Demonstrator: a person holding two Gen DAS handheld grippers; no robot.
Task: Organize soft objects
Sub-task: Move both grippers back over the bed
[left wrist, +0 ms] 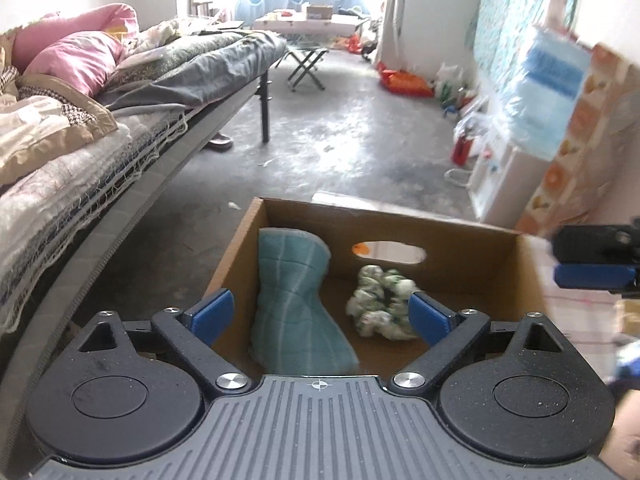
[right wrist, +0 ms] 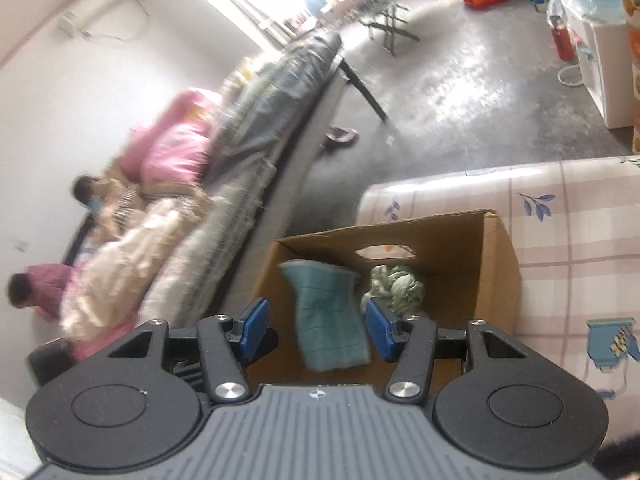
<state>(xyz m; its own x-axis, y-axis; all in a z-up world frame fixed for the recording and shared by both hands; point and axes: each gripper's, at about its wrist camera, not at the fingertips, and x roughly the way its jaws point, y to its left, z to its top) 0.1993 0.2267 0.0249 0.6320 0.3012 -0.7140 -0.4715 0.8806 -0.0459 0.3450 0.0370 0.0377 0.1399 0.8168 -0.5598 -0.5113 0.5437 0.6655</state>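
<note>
Room: bare grey concrete floor [left wrist: 340, 140], mostly open through the middle, with clutter along the far and right walls. A long bed [left wrist: 120, 120] piled with pink and cream bedding runs down the left side; its metal edge passes just beside the box's left wall. A folding stool [left wrist: 306, 66] stands far off, well apart from the work area.

Cardboard box [left wrist: 472, 248]: open-topped, with an oval handle cut-out in its far wall. In the right wrist view it sits on a checked, flower-printed mattress [right wrist: 572, 232], which extends clear to the right of the box.

Contents: a teal quilted cloth [left wrist: 296, 304] lies in the left half, its far end leaning up against the far wall; a green-and-white crumpled cloth [left wrist: 380, 304] lies near it, toward the right.

Left tool [left wrist: 322, 312]: wide, nothing between the pads, above the near rim. Right tool [right wrist: 316, 332]: about half open, holding nothing, also above the near rim.

No legible writing.
</note>
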